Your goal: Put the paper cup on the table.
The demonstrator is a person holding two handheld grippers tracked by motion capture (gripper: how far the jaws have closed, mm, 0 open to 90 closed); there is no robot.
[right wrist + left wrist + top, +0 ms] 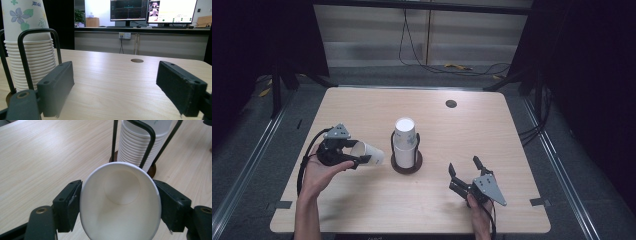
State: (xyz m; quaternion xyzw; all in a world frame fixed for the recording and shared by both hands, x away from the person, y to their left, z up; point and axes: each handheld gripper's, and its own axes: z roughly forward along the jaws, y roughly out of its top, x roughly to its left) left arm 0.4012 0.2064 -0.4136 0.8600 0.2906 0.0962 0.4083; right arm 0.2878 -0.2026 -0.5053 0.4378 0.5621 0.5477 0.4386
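The left gripper (pixel 362 161) held a white, thin-walled paper cup (pixel 120 202) on its side, its black jaws part-closed and pressing the rim from both sides, so that the round mouth was squeezed slightly oval; the cup hung just left of the wire cup holder (pixel 406 150), its base pointing toward it, apart from it. The step in hand seemed to be carrying off a single cup from the stack; doing it well would call for a light, even squeeze, since such soft paper creases easily, and for a level path clear of the holder's black wire loops. The right gripper (pixel 466 168) rested well to the right of the holder, jaws wide apart and holding nothing. The holder, on a round dark-brown base, kept a tall stack of nested, ribbed-looking white cups (pixel 28 63), the top one printed with blue flowers; beyond it the pale wood-grain table (pixel 492 125) lay smooth and matt.
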